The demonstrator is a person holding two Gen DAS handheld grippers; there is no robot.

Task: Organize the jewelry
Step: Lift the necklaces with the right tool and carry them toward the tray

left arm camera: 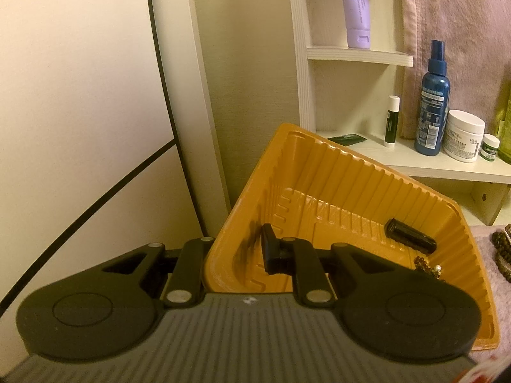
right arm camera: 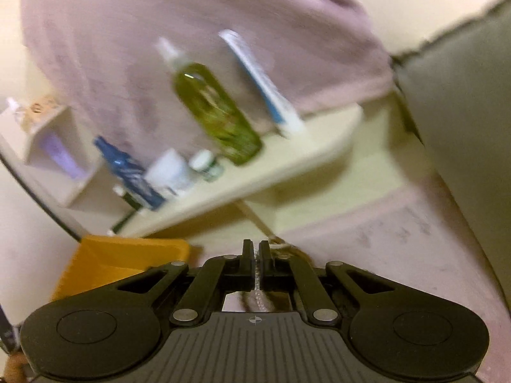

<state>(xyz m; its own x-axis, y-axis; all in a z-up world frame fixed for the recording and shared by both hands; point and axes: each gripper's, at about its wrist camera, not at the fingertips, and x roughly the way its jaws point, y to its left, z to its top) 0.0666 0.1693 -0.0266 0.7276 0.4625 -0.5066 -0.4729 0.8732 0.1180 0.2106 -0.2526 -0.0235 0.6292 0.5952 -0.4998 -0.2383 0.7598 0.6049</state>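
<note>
In the left wrist view an orange ribbed plastic tray (left arm camera: 335,172) is tilted up. My left gripper (left arm camera: 236,252) is shut on its left wall, one finger inside and one hidden outside. In the tray lie a black tube (left arm camera: 410,234) and a small beaded piece with a pearl (left arm camera: 429,268). Dark bead bracelets (left arm camera: 503,245) lie on the pink cloth at the right edge. In the blurred right wrist view my right gripper (right arm camera: 255,255) is shut on a pale bead chain (right arm camera: 260,296) that hangs between the fingers. The orange tray (right arm camera: 127,261) is to its left.
A white shelf (left arm camera: 447,166) behind the tray holds a blue spray bottle (left arm camera: 431,102), a white cream jar (left arm camera: 464,135), a lip balm stick (left arm camera: 392,120) and a purple tube (left arm camera: 356,6). A green bottle (right arm camera: 217,115) and pink towel (right arm camera: 159,32) show in the right wrist view.
</note>
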